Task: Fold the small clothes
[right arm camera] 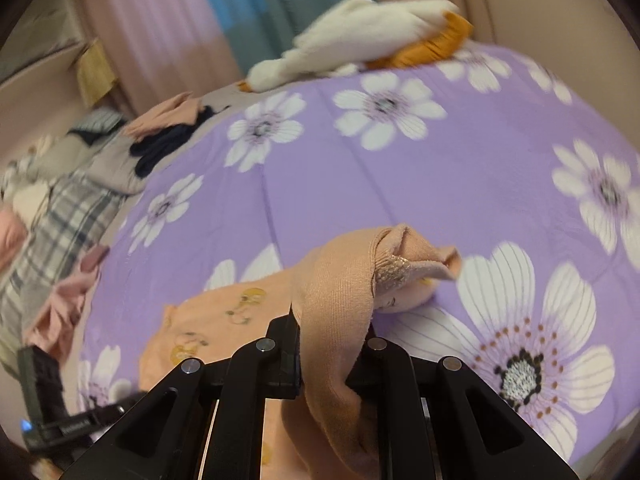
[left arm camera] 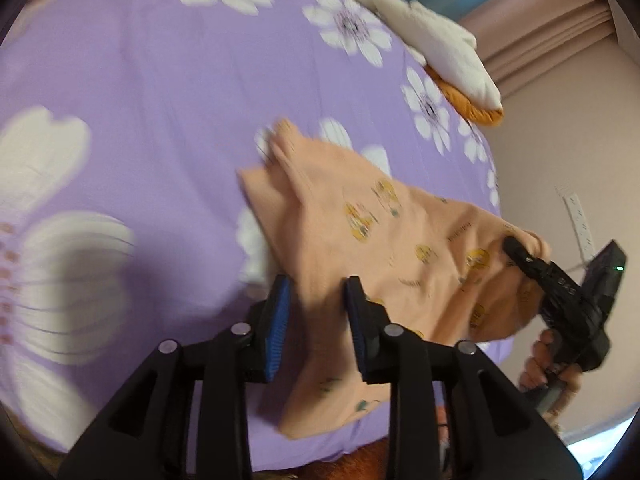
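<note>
A lilac bedspread (right arm camera: 400, 184) with white daisies covers the bed. The peach printed garment (left arm camera: 360, 240) lies toward five o'clock on it. The right gripper (right arm camera: 332, 344) pinches its bunched hem; the left gripper (left arm camera: 318, 312) straddles an edge, pads spread. A plush duck (right arm camera: 360, 36) rests at twelve, pink curtains (right arm camera: 152, 20) behind.

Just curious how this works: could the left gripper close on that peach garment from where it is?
Probably yes. The peach garment already drapes between the left gripper's open jaws, nothing blocks it, and the right gripper holds its other edge up.
</note>
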`<control>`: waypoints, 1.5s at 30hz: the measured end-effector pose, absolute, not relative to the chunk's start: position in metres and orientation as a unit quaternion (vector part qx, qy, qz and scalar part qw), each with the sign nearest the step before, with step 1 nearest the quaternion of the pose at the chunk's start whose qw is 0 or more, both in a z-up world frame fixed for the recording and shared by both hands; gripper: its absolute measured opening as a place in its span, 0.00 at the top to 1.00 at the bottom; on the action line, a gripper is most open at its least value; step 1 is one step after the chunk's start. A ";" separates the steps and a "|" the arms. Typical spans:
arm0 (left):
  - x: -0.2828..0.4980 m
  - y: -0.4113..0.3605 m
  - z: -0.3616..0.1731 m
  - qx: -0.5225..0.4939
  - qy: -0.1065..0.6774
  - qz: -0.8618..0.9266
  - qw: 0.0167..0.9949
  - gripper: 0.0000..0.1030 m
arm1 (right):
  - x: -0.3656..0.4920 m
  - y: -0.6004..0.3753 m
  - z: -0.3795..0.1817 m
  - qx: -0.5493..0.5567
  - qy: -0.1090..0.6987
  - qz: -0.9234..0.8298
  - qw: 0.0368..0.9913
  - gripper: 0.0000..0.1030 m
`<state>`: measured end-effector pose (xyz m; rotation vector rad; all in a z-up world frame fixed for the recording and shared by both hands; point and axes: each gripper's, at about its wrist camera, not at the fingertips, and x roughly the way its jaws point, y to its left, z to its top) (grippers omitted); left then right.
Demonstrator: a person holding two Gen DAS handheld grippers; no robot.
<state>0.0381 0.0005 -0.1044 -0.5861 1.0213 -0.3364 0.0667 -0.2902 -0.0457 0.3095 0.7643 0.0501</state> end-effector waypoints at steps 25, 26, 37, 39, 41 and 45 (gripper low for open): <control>0.025 0.041 -0.097 -0.255 0.463 -0.089 0.844 0.57 | 0.075 -0.148 -0.091 0.034 0.479 0.187 0.857 0.68; 0.025 0.041 -0.097 -0.254 0.462 -0.089 0.845 0.57 | 0.071 -0.151 -0.086 0.036 0.470 0.188 0.862 0.61; 0.024 0.031 -0.092 -0.243 0.461 -0.093 0.849 0.55 | 0.042 -0.221 -0.039 0.088 0.387 0.138 0.908 0.51; 0.024 0.026 -0.092 -0.241 0.463 -0.097 0.848 0.55 | 0.044 -0.227 -0.045 0.094 0.395 0.126 0.905 0.51; 0.025 0.021 -0.092 -0.237 0.465 -0.104 0.847 0.55 | 0.047 -0.229 -0.057 0.100 0.412 0.128 0.896 0.51; 0.026 0.013 -0.091 -0.229 0.469 -0.113 0.846 0.55 | 0.046 -0.213 -0.079 0.095 0.445 0.164 0.876 0.54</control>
